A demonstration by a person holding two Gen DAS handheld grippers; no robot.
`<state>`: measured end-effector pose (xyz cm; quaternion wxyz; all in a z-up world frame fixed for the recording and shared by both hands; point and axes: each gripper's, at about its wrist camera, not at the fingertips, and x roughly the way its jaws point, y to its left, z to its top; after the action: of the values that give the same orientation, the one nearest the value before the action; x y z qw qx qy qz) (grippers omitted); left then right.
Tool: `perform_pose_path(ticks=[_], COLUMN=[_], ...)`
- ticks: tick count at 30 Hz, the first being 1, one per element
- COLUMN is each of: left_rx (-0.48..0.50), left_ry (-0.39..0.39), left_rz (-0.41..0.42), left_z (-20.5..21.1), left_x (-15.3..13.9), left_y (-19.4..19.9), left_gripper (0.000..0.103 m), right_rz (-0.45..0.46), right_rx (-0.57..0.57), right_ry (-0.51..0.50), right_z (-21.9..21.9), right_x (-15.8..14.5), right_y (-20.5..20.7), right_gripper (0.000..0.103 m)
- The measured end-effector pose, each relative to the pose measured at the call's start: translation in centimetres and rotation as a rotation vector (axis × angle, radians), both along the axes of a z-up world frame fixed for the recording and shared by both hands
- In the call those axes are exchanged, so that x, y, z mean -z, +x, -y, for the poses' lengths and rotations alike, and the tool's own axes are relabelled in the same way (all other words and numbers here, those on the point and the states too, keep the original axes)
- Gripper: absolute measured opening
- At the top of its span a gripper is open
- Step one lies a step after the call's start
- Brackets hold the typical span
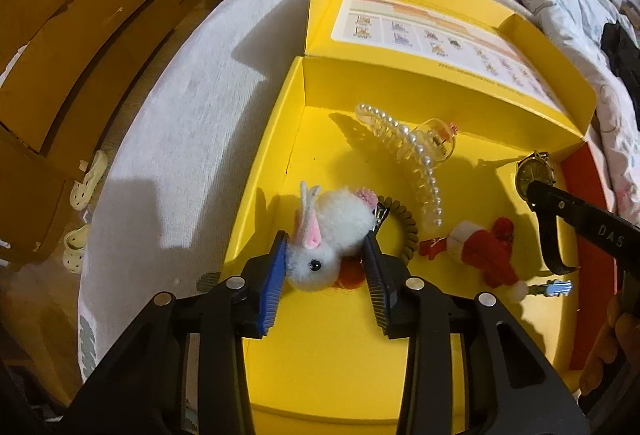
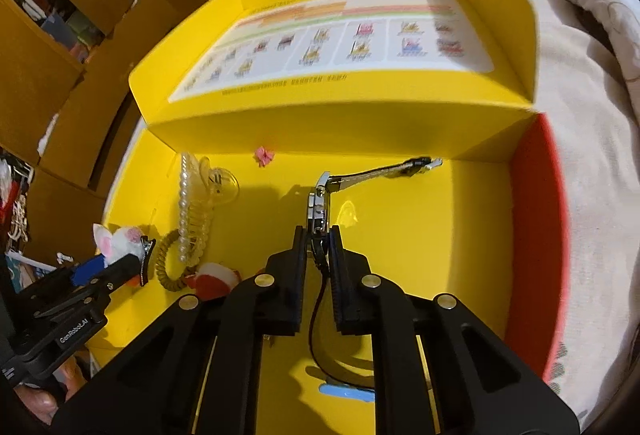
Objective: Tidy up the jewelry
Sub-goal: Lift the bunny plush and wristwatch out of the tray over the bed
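Note:
A white fluffy bunny hair clip (image 1: pixel 340 219) lies at the near left of the open yellow box (image 1: pixel 320 335), and my left gripper (image 1: pixel 326 239) is shut on it, blue pad on its head, black pad on its body. The right wrist view shows that same grip from the side, with the bunny hair clip (image 2: pixel 120 239) in the left gripper (image 2: pixel 120 257). My right gripper (image 2: pixel 318 235) is shut on a gold watch (image 2: pixel 318 205), which stands edge-on, one strap reaching toward the far wall and the other hanging down between the fingers. The watch (image 1: pixel 534 173) also shows by the box's right wall.
Inside the box lie a pearl claw clip (image 1: pixel 404 151), an olive spiral hair tie (image 1: pixel 406 231), a red Santa-hat clip (image 1: pixel 480 251), a small blue guitar clip (image 1: pixel 558 287) and a pink scrap (image 2: pixel 264 155). The lid (image 1: pixel 400 19) stands open behind. The box rests on a bed; wooden cupboards (image 1: pixel 80 35) stand left.

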<state>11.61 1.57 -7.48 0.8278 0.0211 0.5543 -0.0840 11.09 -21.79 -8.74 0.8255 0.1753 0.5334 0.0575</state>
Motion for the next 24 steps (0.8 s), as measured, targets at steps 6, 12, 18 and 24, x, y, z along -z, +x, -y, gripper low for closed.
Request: perform_pose_path(ticks=[6,12,18,24], left_rx=[-0.006,-0.008,-0.031,-0.070], left_ry=[-0.033,-0.069,-0.100,-0.110], left_rz=[0.017,0.056,0.095,0.120], left_z=[-0.6,-1.7,-3.7,-7.3], left_x=[-1.3,-3.4,-5.4,-6.3], left_y=[-0.6,-1.7,-2.7,-3.8], left_gripper=[0.038,0.038,0.038,0.038], right_rz=[0.074,0.145,0.209,0.240], right_rx=[0.021,0.034,0.062,0.113], right_ry=[0.041,0.059,0.044,0.010], right_z=[1.5,2.3,3.7,5.7], right_x=[-3.6,-7.9,-12.1,-14.3], right_y=[-1.4,-3.3,-6.6,-10.6], right_gripper=[0.012,0.012,0.012,0.012])
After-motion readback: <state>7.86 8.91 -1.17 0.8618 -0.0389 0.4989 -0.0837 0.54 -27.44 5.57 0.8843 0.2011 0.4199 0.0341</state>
